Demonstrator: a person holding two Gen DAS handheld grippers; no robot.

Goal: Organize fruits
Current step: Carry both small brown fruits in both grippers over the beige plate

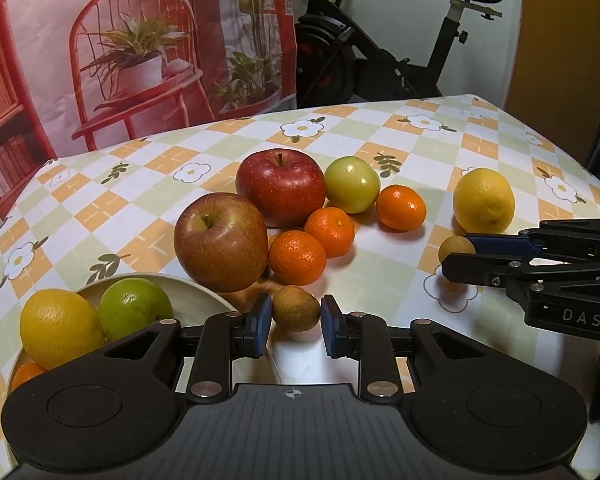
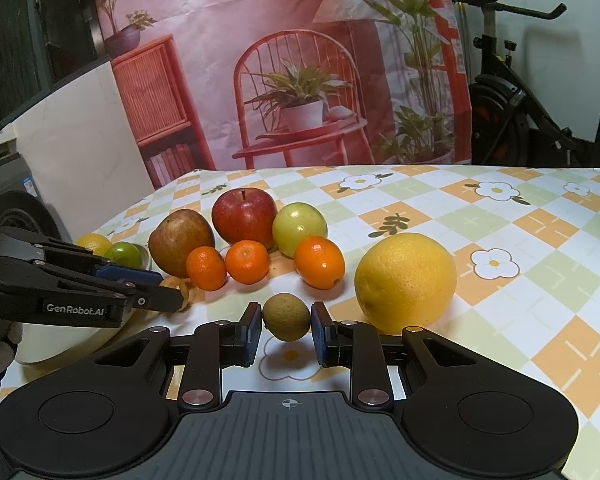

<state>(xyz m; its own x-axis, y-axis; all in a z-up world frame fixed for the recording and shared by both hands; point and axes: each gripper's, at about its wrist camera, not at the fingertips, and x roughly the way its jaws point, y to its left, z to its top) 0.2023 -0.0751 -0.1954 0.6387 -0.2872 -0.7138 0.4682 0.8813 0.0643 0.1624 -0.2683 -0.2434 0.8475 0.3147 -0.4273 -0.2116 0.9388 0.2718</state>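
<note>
Nearest, the left gripper (image 1: 295,322) clamps 1 small brown fruit (image 1: 295,308) just beside the bowl (image 1: 204,296), which lies to its left; the right gripper (image 2: 286,330) grips another brown fruit (image 2: 287,317), farther from the bowl, beside the lemon (image 2: 405,280).

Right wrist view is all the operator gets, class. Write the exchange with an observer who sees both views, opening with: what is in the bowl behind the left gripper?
Observer: Besides the lemon and green fruit, an orange fruit lies low in the bowl, under the lemon.
Operator: Is the left gripper holding anything?
Observer: Yes. The left gripper is shut on a brown fruit, one pad on each side.
Operator: Any room in the bowl?
Observer: Yes, the part beside the green fruit is bare.
</note>
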